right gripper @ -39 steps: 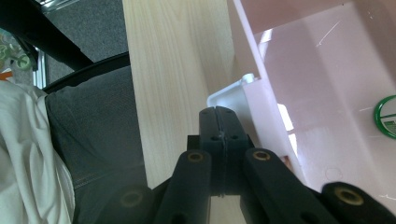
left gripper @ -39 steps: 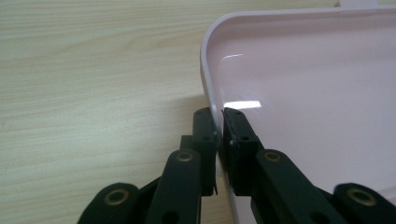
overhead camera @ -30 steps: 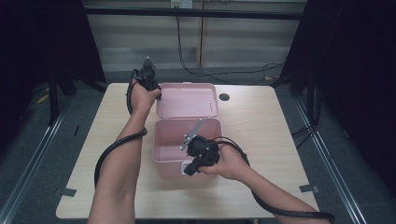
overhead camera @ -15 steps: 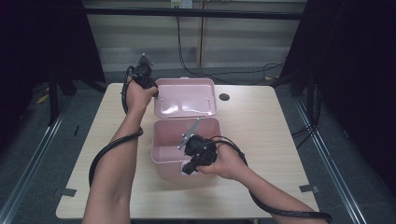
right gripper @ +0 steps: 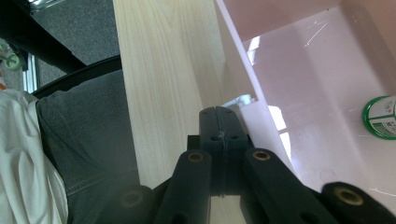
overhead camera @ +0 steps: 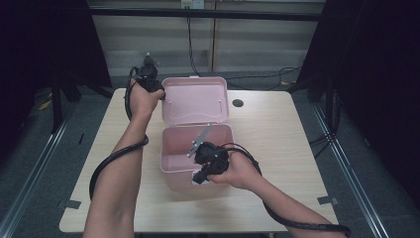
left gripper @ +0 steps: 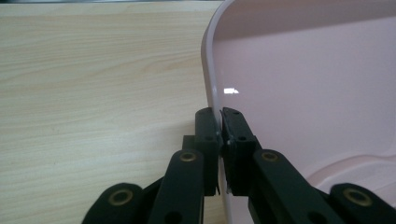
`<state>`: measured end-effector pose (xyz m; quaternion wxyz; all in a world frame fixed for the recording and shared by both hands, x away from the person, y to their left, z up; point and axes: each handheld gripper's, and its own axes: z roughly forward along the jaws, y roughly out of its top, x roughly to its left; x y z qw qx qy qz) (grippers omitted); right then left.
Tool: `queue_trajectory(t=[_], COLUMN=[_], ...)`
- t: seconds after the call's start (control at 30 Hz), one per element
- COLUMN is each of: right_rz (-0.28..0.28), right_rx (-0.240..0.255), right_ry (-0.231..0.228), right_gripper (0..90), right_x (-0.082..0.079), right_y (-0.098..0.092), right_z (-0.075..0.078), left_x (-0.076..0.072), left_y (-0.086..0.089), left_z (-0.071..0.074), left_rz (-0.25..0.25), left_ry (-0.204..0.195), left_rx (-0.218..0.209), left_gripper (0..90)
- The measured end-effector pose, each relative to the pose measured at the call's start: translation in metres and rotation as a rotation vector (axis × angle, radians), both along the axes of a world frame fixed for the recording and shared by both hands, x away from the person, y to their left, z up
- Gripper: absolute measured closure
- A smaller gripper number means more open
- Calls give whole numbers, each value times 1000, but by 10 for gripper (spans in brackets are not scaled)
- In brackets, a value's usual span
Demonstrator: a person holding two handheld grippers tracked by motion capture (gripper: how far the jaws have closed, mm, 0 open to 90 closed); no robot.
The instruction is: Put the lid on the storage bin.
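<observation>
A pink plastic box (overhead camera: 171, 166) stands in the middle of the table, its hinged lid (overhead camera: 195, 99) raised at the back. My left gripper (overhead camera: 161, 93) is shut on the lid's left edge; in the left gripper view my left gripper (left gripper: 219, 114) pinches the thin rim of the lid (left gripper: 303, 88) between both pads. My right gripper (overhead camera: 199, 178) is at the box's front wall, jaws shut. In the right gripper view my right gripper (right gripper: 218, 114) touches the front rim of the box (right gripper: 317, 84) beside a small white latch (right gripper: 243, 100). A green-topped round item (right gripper: 380, 116) lies inside.
The light wooden table (overhead camera: 277, 134) has a dark round hole (overhead camera: 237, 103) behind the box at the right. Black cables trail from both grippers across the front of the table. The person's lap (right gripper: 88, 126) sits by the near edge.
The left hand has risen a little with the lid's edge in its jaws, and the lid has tilted up off the table. The right gripper has stayed at the box front.
</observation>
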<state>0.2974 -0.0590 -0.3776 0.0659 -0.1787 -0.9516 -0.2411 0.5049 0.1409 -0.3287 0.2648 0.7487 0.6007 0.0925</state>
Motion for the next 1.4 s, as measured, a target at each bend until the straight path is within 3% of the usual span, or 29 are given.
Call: queue_trajectory(t=[0.6,1.4], right_rz=[-9,-30], right_rx=[-2,-7], right_ry=[-3,13], right_gripper=[900,900], right_x=[2,7], right_y=[3,7], right_z=[0,0], left_x=[-9,-24], left_y=[4,7], left_z=[20,40], left_rz=[-35,-71], left_ry=[7,-10], left_rx=[35,37], left_gripper=[863,868])
